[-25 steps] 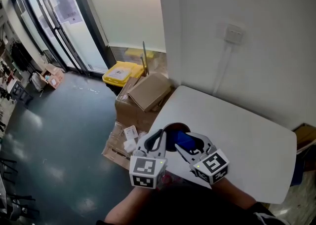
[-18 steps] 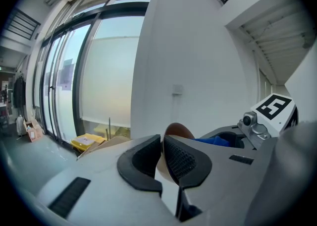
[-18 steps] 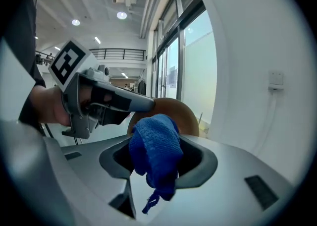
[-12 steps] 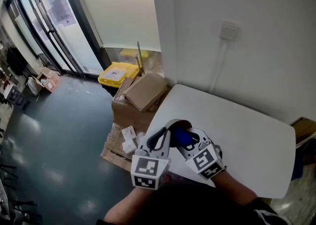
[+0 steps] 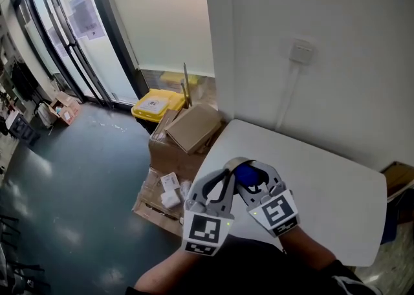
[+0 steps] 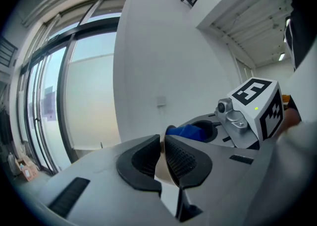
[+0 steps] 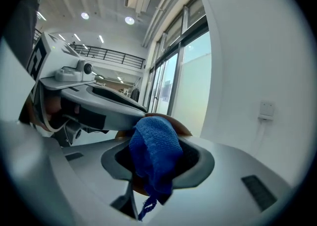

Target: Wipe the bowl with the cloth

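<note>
Our left gripper (image 6: 162, 143), jaws just eased slightly, pinches the bowl (image 5: 235, 160) by its rim over the tabletop's (image 5: 326, 187) 9 o'clock edge. We judge the bowl rigid and slippery. The right gripper (image 7: 154, 159) clamps the soft cloth (image 7: 153, 148).

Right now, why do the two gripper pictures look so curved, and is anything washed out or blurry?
Left gripper view: a wide-angle lens bows the window frames, corners go black, the glass glares pale. Right gripper view: same bulge, ceiling lights flare, yet the blue cloth looks sharp. Head view: lines nearly straight, daylight sheen on the floor.
</note>
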